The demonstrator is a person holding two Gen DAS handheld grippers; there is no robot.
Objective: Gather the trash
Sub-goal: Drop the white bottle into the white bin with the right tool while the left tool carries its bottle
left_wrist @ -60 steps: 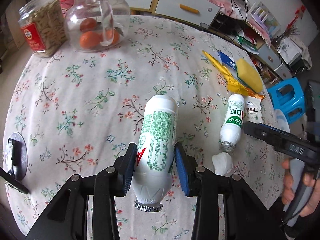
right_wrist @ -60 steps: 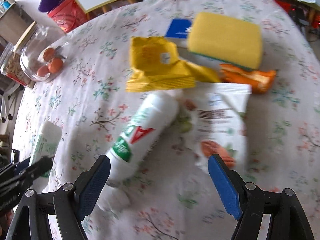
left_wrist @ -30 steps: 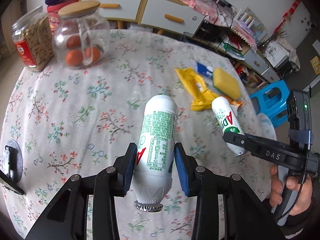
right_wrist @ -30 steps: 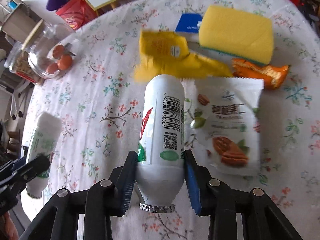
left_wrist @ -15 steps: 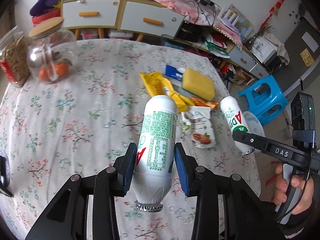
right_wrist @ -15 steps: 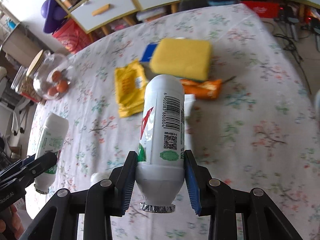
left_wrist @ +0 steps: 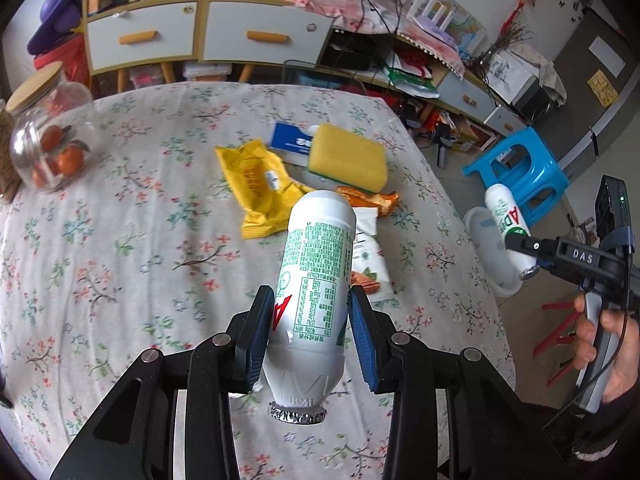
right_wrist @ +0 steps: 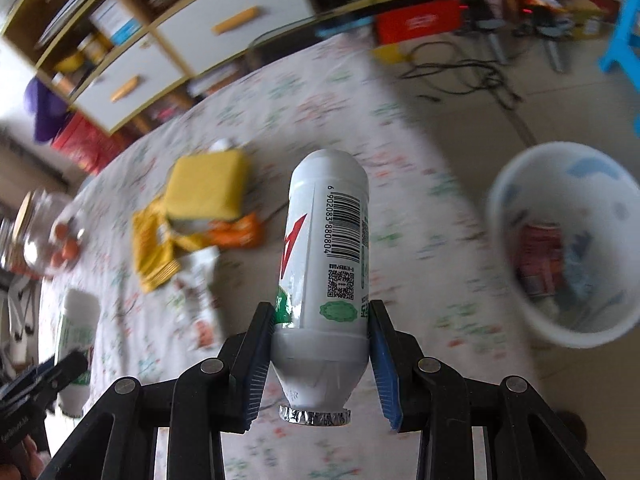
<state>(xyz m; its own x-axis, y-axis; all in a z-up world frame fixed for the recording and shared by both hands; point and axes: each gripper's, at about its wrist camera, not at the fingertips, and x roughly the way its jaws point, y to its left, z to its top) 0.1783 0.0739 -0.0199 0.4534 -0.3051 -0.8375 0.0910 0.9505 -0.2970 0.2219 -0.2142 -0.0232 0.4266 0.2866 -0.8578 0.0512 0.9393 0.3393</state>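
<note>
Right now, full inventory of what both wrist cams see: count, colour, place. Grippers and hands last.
drink bottles: 2, white with green print, one clamped in each gripper
yellow wrapper: 1, on the tablecloth
orange wrapper: 1, beside the sponge
nut snack pouch: 1, white, behind the left bottle
sponge: 1, yellow, on a blue packet
glass jar: 1, clear, wooden lid, orange fruit inside, table's far left
bin: 1, white, on the floor, trash inside
stool: 1, blue, on the floor
left gripper: black, blue pads
right gripper: black, blue pads
hand: 1, holding the right gripper's handle
</note>
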